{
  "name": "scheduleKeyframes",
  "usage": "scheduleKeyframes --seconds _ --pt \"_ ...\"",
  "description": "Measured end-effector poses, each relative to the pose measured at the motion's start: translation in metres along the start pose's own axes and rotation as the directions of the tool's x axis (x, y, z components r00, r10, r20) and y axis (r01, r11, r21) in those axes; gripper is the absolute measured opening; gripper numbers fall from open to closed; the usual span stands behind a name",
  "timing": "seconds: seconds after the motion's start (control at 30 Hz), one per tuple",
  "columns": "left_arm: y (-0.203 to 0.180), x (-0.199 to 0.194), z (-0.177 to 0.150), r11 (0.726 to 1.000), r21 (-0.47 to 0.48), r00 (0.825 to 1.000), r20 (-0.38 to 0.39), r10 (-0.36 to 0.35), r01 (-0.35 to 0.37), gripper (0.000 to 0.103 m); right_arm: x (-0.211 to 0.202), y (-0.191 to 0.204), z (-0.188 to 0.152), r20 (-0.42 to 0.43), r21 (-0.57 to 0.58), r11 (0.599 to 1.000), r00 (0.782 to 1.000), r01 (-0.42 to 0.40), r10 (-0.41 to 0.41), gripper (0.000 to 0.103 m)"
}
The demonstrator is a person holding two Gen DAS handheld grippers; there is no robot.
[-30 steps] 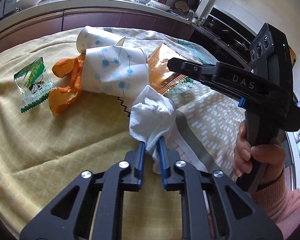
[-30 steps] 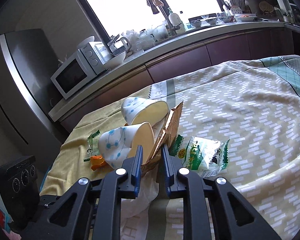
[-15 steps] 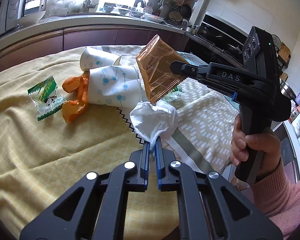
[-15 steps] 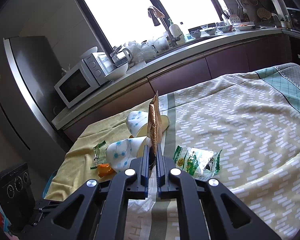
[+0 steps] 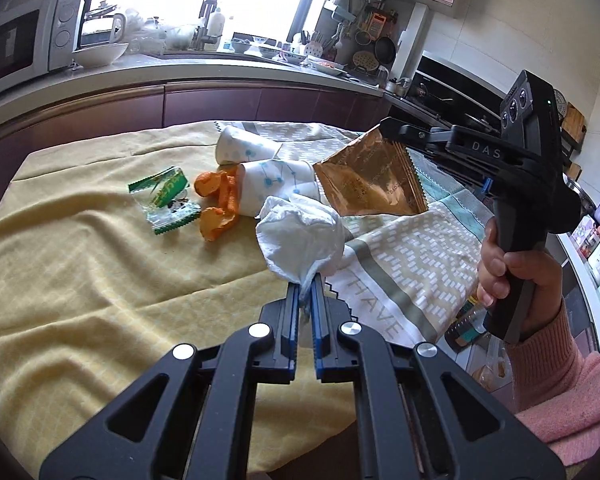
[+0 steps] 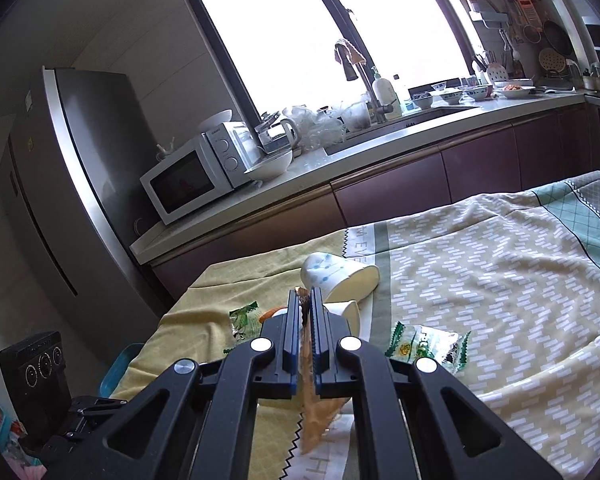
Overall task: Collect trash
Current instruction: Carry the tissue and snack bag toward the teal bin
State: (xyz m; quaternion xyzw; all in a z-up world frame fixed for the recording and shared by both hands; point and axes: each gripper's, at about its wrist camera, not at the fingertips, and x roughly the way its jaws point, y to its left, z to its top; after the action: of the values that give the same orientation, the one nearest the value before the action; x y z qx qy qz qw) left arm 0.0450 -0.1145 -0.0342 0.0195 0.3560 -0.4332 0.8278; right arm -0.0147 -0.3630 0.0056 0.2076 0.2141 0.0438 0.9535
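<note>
Left tongs (image 5: pixel 306 284): clenched on tissue (image 5: pixel 300 236). Right tongs (image 6: pixel 305 300): clenched on brown wrapper (image 5: pixel 370 180), beside tissue. Remaining paper cups (image 5: pixel 278 186) lie beyond tissue, nearer left tongs.

The cloth (image 5: pixel 80 280) is pale yellow with a faint check at one end, and beige with white dashes, a grey stripe and a teal band at the other. The two paper cups (image 5: pixel 278 184) are white with blue dots joined by lines. The tissue (image 5: pixel 300 240) is white, the foil bag (image 5: pixel 372 184) coppery gold, the peel (image 5: pixel 216 200) orange. The sweet wrapper (image 5: pixel 166 200) is clear with green zigzag edges. The sleeve (image 5: pixel 572 392) is pink.
</note>
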Motion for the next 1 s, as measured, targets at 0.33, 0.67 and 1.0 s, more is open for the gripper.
scheduleKeyframes --seconds 0.33,0.67,1.0 --pt "0.028 -0.027 -0.008 0.996 -0.063 0.997 0.036 0.062 -0.060 0.006 0.018 -0.015 -0.018 -0.086 0.040 0.996 0.993 0.083 -0.079 0.012" --pt "0.047 -0.034 -0.012 0.990 -0.108 0.995 0.041 0.090 -0.086 0.006 0.008 -0.028 -0.032 -0.114 0.071 0.993 0.990 0.097 -0.088 0.003" --pt "0.063 -0.066 -0.011 0.981 -0.139 0.985 0.095 0.147 -0.133 0.006 -0.019 0.010 -0.008 -0.018 0.005 1.000 1.000 -0.017 0.017 0.003"
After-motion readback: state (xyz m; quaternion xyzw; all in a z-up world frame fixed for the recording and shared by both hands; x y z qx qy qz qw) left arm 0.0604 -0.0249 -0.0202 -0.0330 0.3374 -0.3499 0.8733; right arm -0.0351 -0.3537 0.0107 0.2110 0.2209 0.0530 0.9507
